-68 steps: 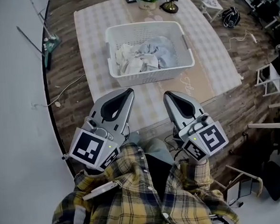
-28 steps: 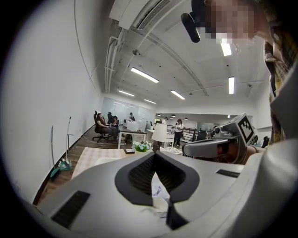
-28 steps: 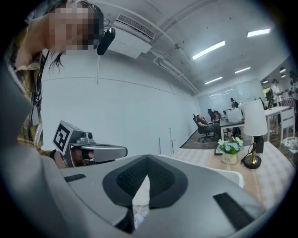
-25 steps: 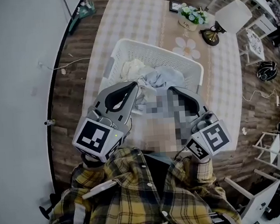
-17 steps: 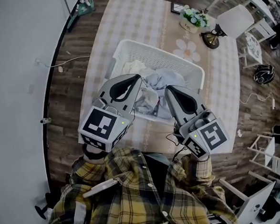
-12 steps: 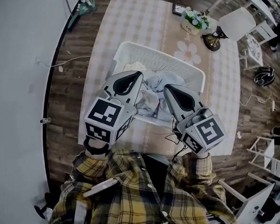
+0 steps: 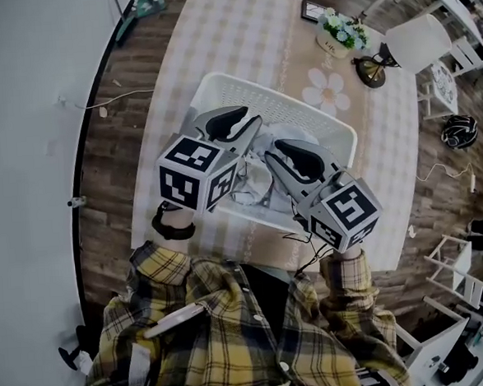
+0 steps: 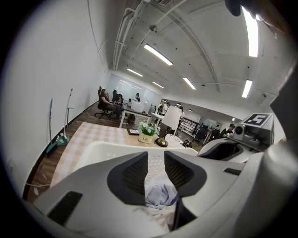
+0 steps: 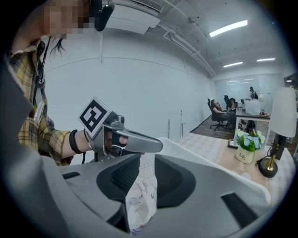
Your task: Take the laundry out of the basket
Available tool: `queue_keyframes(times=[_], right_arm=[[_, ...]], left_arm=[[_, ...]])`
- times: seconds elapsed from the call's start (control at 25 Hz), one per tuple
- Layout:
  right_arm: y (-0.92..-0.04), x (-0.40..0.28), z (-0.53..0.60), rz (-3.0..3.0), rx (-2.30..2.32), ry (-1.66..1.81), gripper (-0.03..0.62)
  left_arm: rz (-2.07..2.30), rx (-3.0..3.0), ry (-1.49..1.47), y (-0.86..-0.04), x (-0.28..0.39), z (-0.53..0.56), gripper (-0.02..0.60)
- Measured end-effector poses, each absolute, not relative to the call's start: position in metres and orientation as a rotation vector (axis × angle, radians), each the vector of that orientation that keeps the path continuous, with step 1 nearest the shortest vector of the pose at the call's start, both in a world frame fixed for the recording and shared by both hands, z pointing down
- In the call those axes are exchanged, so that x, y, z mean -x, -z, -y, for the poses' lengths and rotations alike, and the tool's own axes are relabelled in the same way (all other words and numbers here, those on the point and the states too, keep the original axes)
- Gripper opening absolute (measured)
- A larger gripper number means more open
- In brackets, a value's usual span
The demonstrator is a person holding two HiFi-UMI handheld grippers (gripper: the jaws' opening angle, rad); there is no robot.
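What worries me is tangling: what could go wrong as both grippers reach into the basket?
The left gripper and right gripper, jaws opening with laundry between them, sit close together: they may bump or grab the same piece. Tangled pieces could drag the basket toward the table edge.

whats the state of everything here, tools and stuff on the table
left tool: jaws opening, gripping nothing; pale blue cloth shows in the gap
right tool: jaws opening, white cloth in the gap, not clamped
laundry: crumpled, in the basket
basket: upright on the table, not empty
flower pot: upright
lamp: upright
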State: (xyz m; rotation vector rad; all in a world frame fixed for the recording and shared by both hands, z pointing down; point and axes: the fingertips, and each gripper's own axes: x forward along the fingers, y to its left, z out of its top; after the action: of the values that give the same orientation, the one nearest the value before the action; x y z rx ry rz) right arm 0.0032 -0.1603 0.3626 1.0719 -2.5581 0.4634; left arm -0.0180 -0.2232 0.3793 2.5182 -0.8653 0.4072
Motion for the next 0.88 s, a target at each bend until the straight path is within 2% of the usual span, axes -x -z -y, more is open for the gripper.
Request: queue_keyframes(times=[0.08, 0.2, 0.36, 0.4, 0.68, 0.88], right_arm=[[-0.373, 0.001, 0.160, 2.548, -1.005, -0.471, 0.152], [-0.389, 0.007, 0.156, 2.524, -0.897, -0.493, 0.239], [-0.408, 0.006, 0.150, 2.490, -0.801, -0.510, 0.304], [-0.412, 0.006, 0.149, 2.481, -0.782, -0.512, 0.313], [-0.452, 0.029, 0.148, 2.395, -0.625, -0.491, 0.344], [-0.485, 0.042, 0.136, 2.310, -0.488, -0.483, 0.408]], left_arm=[[0.868, -2.474, -0.418, -0.393, 0.017, 0.227, 0.173], [0.886, -2.434, -0.460, -0.413, 0.014, 0.233, 0.222], [0.903, -2.388, -0.527, -0.434, 0.007, 0.238, 0.264], [0.899, -2.377, -0.542, -0.439, 0.006, 0.238, 0.281], [0.876, -2.297, -0.618, -0.475, 0.014, 0.248, 0.296], [0.870, -2.222, -0.687, -0.502, 0.017, 0.249, 0.359]])
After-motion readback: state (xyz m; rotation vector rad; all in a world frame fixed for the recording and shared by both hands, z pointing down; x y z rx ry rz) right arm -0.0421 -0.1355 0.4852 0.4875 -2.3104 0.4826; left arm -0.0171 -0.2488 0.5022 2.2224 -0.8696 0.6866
